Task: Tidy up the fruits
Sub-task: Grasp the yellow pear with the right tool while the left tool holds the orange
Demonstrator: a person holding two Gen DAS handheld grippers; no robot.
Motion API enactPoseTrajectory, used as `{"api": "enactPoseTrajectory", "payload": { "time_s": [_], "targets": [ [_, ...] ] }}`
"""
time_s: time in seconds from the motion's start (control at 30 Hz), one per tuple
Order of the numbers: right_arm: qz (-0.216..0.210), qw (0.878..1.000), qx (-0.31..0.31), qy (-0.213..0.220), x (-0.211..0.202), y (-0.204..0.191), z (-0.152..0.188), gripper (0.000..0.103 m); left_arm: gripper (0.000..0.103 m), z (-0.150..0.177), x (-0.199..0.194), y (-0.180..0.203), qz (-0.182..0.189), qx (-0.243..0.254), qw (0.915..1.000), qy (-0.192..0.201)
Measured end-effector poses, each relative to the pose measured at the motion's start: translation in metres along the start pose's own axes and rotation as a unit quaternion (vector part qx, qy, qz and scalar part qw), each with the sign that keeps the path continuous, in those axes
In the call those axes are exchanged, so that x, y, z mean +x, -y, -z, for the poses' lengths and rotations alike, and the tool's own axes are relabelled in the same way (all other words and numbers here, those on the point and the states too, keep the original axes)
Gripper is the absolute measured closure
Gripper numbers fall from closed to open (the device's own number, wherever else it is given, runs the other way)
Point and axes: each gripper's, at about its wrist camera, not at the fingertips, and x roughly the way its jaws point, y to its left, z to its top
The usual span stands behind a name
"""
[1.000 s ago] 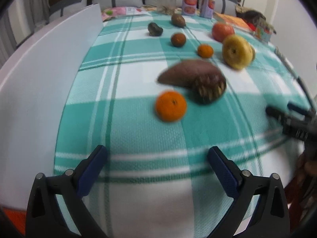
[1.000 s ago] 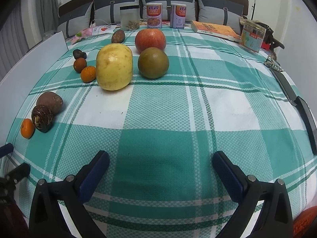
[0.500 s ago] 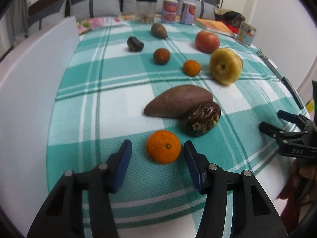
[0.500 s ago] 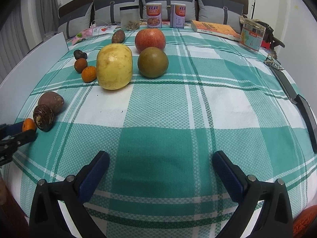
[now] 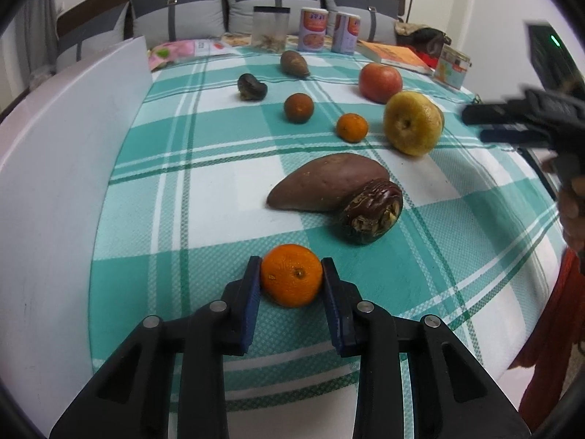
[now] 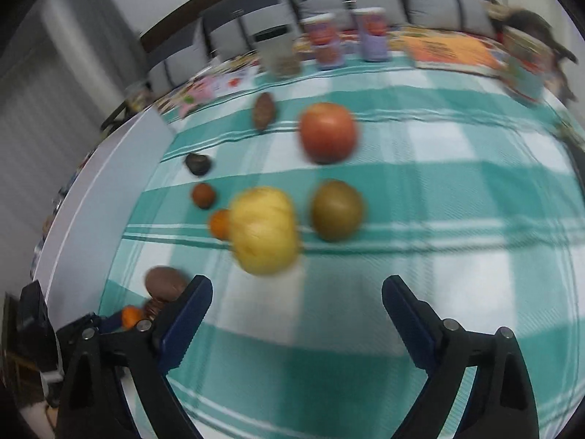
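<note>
The small orange (image 5: 291, 275) is gripped between the blue pads of the left gripper (image 5: 291, 278), whose jaws have just been closing and are now pressed against both of its sides, low on the near edge of the green-and-white checked cloth (image 5: 219, 219) that covers the surface. Just behind it, a dark wrinkled fruit (image 5: 372, 211) is seen touching the end of a long brown sweet potato (image 5: 325, 183). Further back, a second small orange (image 5: 352, 127) is set beside a large yellow pear (image 5: 413, 123), with a red apple (image 5: 380, 82) behind that. A dark reddish round fruit (image 5: 298, 107), a black lumpy fruit (image 5: 251, 87) and a brown oval fruit (image 5: 294, 63) are spread toward the far side. A white board (image 5: 55, 168) is stood along the left edge of the cloth. At the far end, a clear jar (image 5: 271, 29), two cans (image 5: 329, 29) and an orange book (image 5: 396, 56) are lined up before grey cushions (image 5: 219, 18). The right gripper (image 6: 297, 314) is held above the cloth with its jaws wide apart; they have just been closing a little, and nothing is caught between them. Its view is blurred, yet a green-brown round fruit (image 6: 337, 209) can be made out to the right of the pear.
</note>
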Motion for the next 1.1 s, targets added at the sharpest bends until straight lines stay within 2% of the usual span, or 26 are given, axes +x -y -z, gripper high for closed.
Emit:
{"api": "enactPoseTrajectory", "payload": {
  "time_s": [0.07, 0.13, 0.2, 0.23, 0.3, 0.37, 0.43, 0.5, 0.57, 0.6, 0.67, 0.77, 0.8, 0.83, 0.9, 0.97, 1.0, 1.1],
  "targets": [
    [0.007, 1.000, -0.008, -0.002, 0.017, -0.020, -0.011, 0.013, 0.071, 0.001, -0.001, 0.001, -0.002, 0.001, 1.0000, 0.000],
    [0.028, 1.000, -0.003, -0.011, 0.034, -0.029, -0.020, 0.022, 0.071, 0.004, -0.003, 0.001, -0.004, 0.001, 1.0000, 0.000],
    [0.048, 0.998, 0.017, -0.034, 0.053, -0.033, -0.024, 0.047, 0.071, 0.006, -0.005, 0.001, -0.004, 0.002, 1.0000, 0.001],
    [0.053, 0.997, 0.027, -0.040, 0.057, -0.031, -0.024, 0.047, 0.071, 0.007, -0.005, 0.001, -0.003, 0.003, 1.0000, 0.001],
    [0.035, 0.997, 0.057, -0.034, 0.055, -0.025, -0.019, 0.051, 0.071, 0.008, -0.007, -0.001, -0.001, 0.002, 1.0000, 0.001],
    [-0.021, 0.992, 0.115, -0.044, 0.050, -0.004, -0.010, 0.052, 0.071, 0.008, -0.007, -0.002, 0.002, -0.001, 1.0000, 0.002],
    [-0.105, 0.972, 0.202, -0.057, 0.043, 0.018, 0.006, 0.052, 0.071, 0.008, -0.007, -0.004, 0.006, -0.005, 1.0000, 0.002],
    [-0.173, 0.941, 0.281, -0.071, 0.035, 0.041, 0.032, 0.052, 0.071, 0.007, -0.007, -0.004, 0.010, -0.007, 0.9999, 0.002],
    [-0.191, 0.926, 0.316, -0.073, 0.030, 0.059, 0.054, 0.053, 0.070, 0.008, -0.006, -0.003, 0.012, -0.007, 0.9999, 0.003],
    [-0.186, 0.925, 0.322, -0.071, 0.027, 0.065, 0.060, 0.053, 0.070, 0.007, -0.006, -0.002, 0.014, -0.007, 0.9999, 0.002],
    [-0.161, 0.934, 0.315, -0.059, 0.019, 0.074, 0.064, 0.052, 0.065, 0.007, -0.007, -0.002, 0.015, -0.009, 0.9998, 0.001],
    [-0.146, 0.940, 0.304, -0.057, 0.015, 0.081, 0.060, 0.052, 0.039, 0.007, -0.014, -0.004, 0.020, -0.009, 0.9998, 0.002],
    [-0.143, 0.942, 0.299, -0.054, 0.014, 0.081, 0.058, 0.051, 0.035, 0.008, -0.017, -0.004, 0.021, -0.006, 0.9998, 0.004],
    [-0.139, 0.946, 0.288, -0.051, 0.011, 0.080, 0.054, 0.049, 0.034, 0.007, -0.022, -0.005, 0.023, -0.002, 0.9997, 0.005],
    [-0.130, 0.954, 0.265, -0.043, 0.004, 0.077, 0.046, 0.030, 0.030, 0.007, -0.029, -0.008, 0.031, 0.006, 0.9995, 0.006],
    [-0.111, 0.966, 0.232, -0.030, -0.007, 0.071, 0.043, 0.018, 0.029, 0.009, -0.037, -0.012, 0.036, 0.012, 0.9992, 0.010],
    [-0.094, 0.974, 0.207, -0.022, -0.012, 0.065, 0.044, 0.014, 0.029, 0.010, -0.038, -0.013, 0.037, 0.012, 0.9992, 0.012],
    [-0.016, 0.996, 0.087, 0.018, -0.032, 0.043, 0.054, 0.014, 0.030, 0.008, -0.031, -0.011, 0.038, 0.010, 0.9992, 0.008]
  ]
}}
